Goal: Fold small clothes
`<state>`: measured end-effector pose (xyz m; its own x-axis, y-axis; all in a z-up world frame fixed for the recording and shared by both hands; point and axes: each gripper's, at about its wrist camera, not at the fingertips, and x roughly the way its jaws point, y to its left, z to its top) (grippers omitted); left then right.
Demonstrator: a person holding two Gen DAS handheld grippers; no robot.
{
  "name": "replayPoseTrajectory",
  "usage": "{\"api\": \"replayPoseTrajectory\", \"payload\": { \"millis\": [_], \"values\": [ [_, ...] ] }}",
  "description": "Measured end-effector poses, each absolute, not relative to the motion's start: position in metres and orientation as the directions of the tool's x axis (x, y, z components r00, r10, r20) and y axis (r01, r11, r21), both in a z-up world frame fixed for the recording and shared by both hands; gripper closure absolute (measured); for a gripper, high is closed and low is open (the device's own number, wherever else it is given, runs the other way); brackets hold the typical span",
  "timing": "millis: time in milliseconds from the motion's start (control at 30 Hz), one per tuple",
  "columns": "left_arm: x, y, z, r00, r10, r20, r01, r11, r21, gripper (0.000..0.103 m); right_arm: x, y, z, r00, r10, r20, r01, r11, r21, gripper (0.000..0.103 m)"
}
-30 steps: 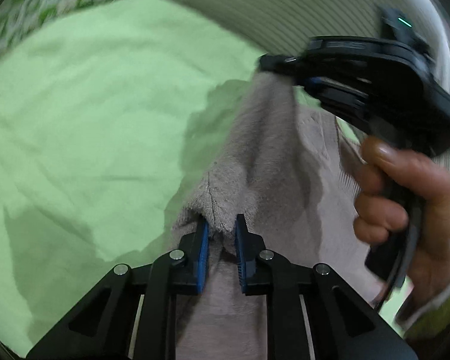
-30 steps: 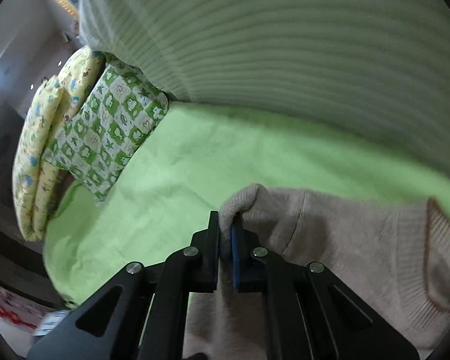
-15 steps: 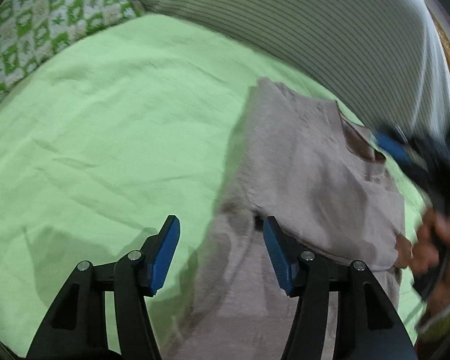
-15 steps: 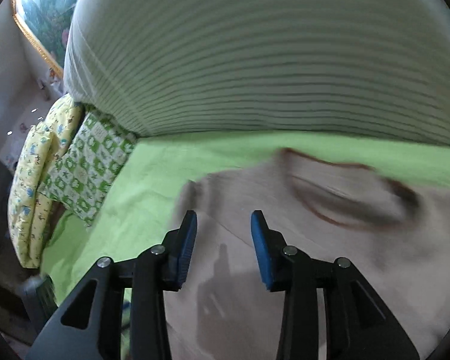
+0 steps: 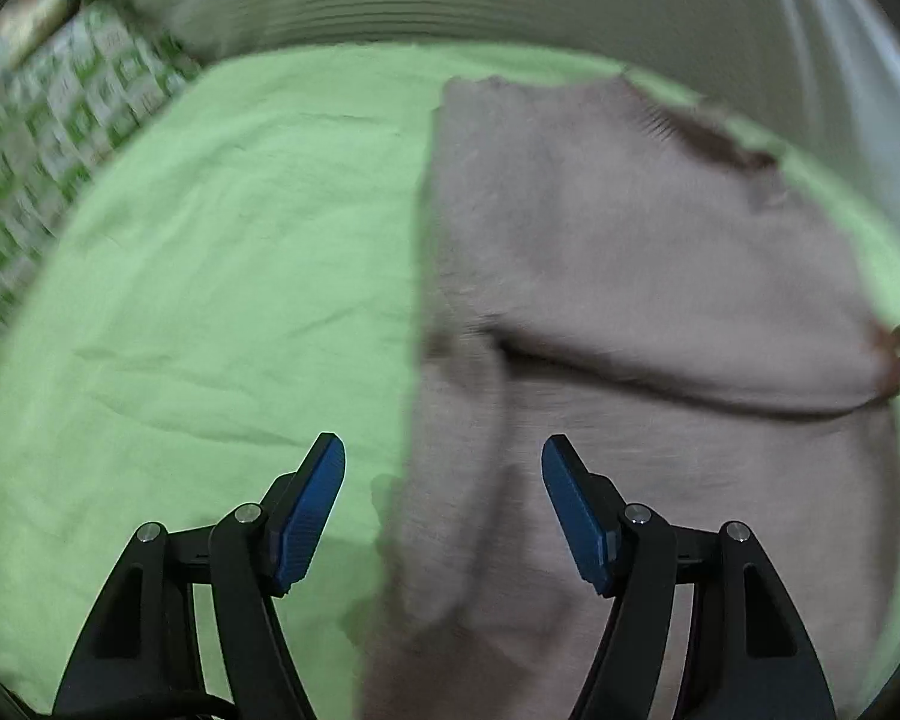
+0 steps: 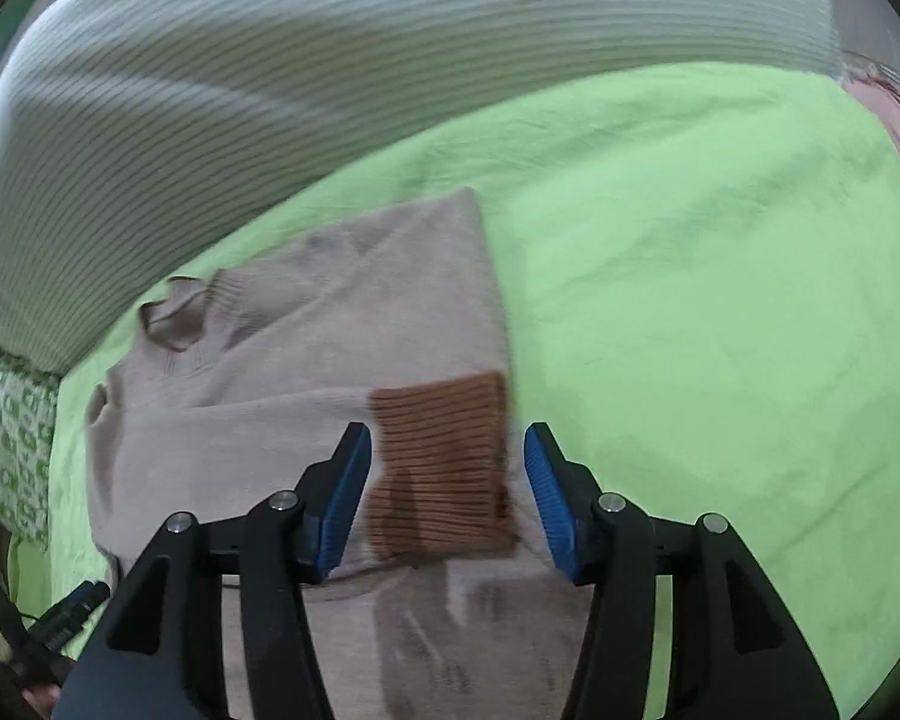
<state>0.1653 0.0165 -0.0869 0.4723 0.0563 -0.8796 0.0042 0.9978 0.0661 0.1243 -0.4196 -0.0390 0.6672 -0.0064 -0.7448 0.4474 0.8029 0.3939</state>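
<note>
Both grippers let go of the beige sweater (image 5: 630, 252) since 1 s ago; jaws have just been opening, nothing pinched now. Left gripper (image 5: 444, 504) spread wide above sweater's left edge, pads clear of fabric. Right gripper (image 6: 447, 492) spread too, hovering over brown ribbed cuff (image 6: 444, 462) folded onto the body. Sweater lies flat on green sheet (image 6: 720, 300), near the striped cushion (image 6: 330, 60) at sheet's far edge. Patterned pillow (image 5: 60, 138) at far-left corner.

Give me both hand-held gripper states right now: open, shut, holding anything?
Left hand-held gripper: open, jaws just widened, holding nothing above the beige sweater.
Right hand-held gripper: open, jaws just widened, nothing gripped, over the brown ribbed cuff.
</note>
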Motion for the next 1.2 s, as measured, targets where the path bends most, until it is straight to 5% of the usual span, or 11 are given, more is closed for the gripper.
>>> {"api": "replayPoseTrajectory", "payload": {
  "millis": [100,233,433,667,800,1033,1067,1167,1200],
  "values": [
    [0.174,0.037,-0.099,0.422,0.21,-0.882,-0.1,0.978,0.185,0.046,0.132,-0.41,-0.032,0.658,-0.063,-0.75,0.446,0.836,0.321,0.049],
    [0.169,0.091,-0.077,0.428,0.039,-0.903,-0.201,0.978,-0.053,0.046,0.134,-0.402,-0.017,0.724,0.022,-0.69,0.361,0.84,0.406,0.049],
    [0.228,0.09,-0.038,0.49,-0.106,-0.865,-0.173,0.961,-0.216,0.037,0.187,-0.344,-0.012,0.722,0.291,-0.627,0.096,0.856,0.508,0.049],
    [0.338,0.079,-0.061,0.372,-0.231,-0.899,-0.176,0.933,-0.313,0.037,0.248,-0.235,-0.018,0.577,0.521,-0.629,-0.226,0.842,0.49,0.049],
    [0.346,0.078,-0.069,0.348,-0.283,-0.894,-0.164,0.92,-0.355,0.036,0.283,-0.199,-0.014,0.594,0.463,-0.658,-0.321,0.886,0.334,0.049],
    [0.344,0.069,-0.083,0.353,-0.32,-0.879,-0.125,0.915,-0.383,0.036,0.346,-0.2,-0.029,0.503,0.472,-0.724,-0.349,0.877,0.33,0.049],
    [0.346,0.067,-0.084,0.353,-0.316,-0.881,-0.122,0.917,-0.378,0.036,0.348,-0.198,-0.032,0.489,0.485,-0.725,-0.358,0.87,0.34,0.051],
    [0.353,0.059,-0.088,0.343,-0.293,-0.892,-0.123,0.928,-0.352,0.036,0.343,-0.194,-0.04,0.438,0.477,-0.762,-0.376,0.867,0.327,0.097],
    [0.355,0.057,-0.089,0.34,-0.292,-0.894,-0.121,0.929,-0.35,0.036,0.339,-0.196,-0.038,0.442,0.49,-0.752,-0.38,0.861,0.338,0.097]
  ]
}}
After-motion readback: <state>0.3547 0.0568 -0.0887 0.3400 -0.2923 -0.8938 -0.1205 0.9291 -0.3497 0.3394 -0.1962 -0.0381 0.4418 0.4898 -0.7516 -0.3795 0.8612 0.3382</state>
